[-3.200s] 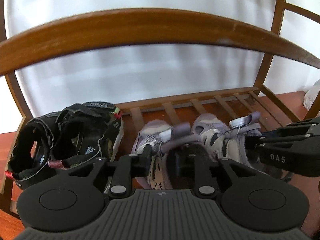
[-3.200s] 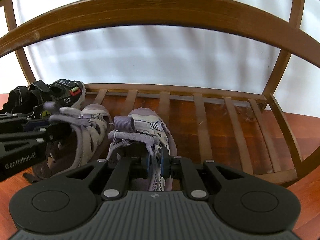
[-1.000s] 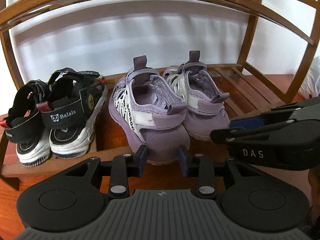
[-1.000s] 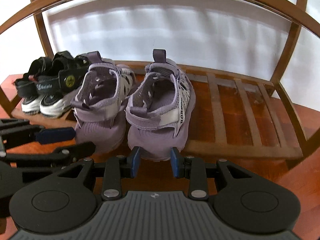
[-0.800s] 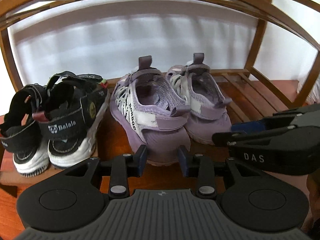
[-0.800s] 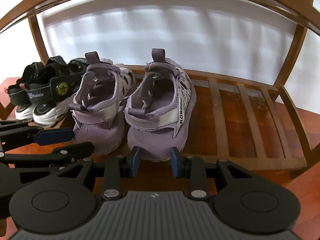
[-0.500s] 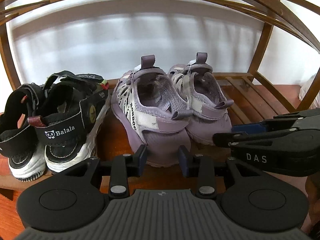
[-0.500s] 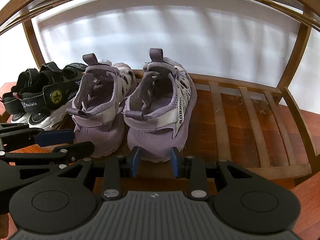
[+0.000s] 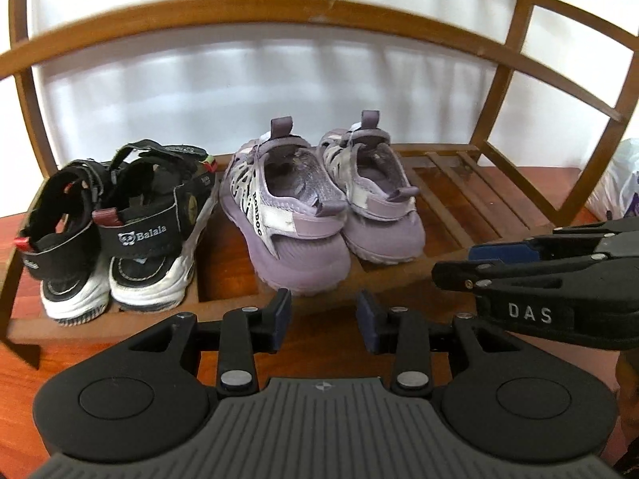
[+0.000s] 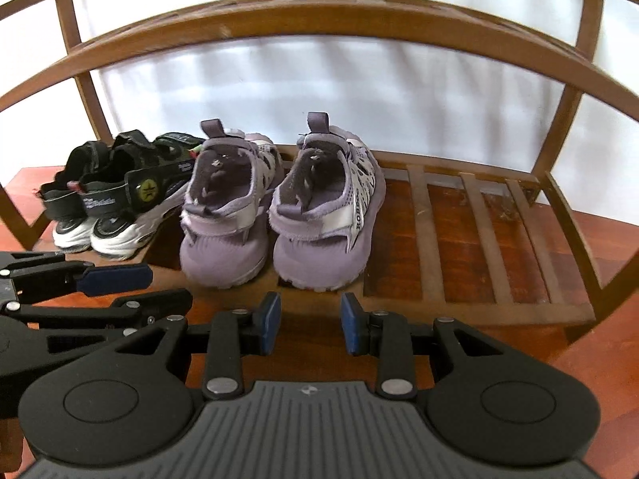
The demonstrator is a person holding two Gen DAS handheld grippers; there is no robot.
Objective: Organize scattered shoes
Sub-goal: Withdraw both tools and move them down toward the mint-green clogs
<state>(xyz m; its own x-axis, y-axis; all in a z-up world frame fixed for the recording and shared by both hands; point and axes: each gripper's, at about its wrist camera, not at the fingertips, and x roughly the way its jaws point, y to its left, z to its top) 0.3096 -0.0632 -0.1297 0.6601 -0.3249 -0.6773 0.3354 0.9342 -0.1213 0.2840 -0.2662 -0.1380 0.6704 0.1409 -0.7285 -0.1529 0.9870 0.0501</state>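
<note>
Holding our left gripper (image 9: 324,321) and right gripper (image 10: 306,322) just in front of the brown wooden slatted shoe rack (image 10: 475,239), we have nothing between either pair of blue pads; the left jaws are parting. Both lilac mesh sneakers (image 9: 287,215) stand side by side on the lowest shelf, heels toward us, beside the black strapped sandals with white soles (image 9: 131,231).

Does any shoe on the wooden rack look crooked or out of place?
Nothing stands out. The purple sneakers and the black sandals stand upright as pairs, side by side, heels toward the cameras, on the rack's bottom shelf.
</note>
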